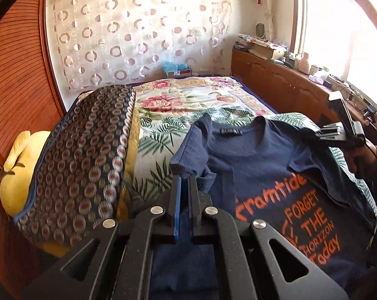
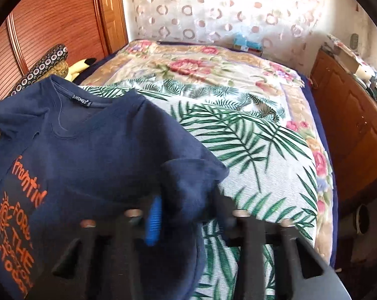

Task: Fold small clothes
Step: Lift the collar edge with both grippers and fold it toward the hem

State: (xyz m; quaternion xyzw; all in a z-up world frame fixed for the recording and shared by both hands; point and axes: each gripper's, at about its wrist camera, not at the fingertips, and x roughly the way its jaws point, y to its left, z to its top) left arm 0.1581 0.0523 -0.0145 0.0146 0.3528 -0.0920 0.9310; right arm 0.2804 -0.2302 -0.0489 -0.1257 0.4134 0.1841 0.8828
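Note:
A small navy T-shirt (image 1: 258, 170) with orange lettering is held up over the bed, front facing the cameras. My left gripper (image 1: 184, 177) is shut on the shirt's left sleeve edge. My right gripper (image 1: 321, 133) shows at the right of the left wrist view, shut on the other shoulder. In the right wrist view the shirt (image 2: 93, 155) drapes over my right gripper (image 2: 183, 200); one blue pad shows and the other finger is hidden by cloth.
The bed has a leaf-and-flower quilt (image 2: 251, 130). A patterned cushion (image 1: 83, 155) and a yellow plush toy (image 1: 13, 170) lie at the left by a wooden wardrobe (image 1: 15, 80). A wooden cabinet (image 1: 283, 80) with clutter runs along the right under the window.

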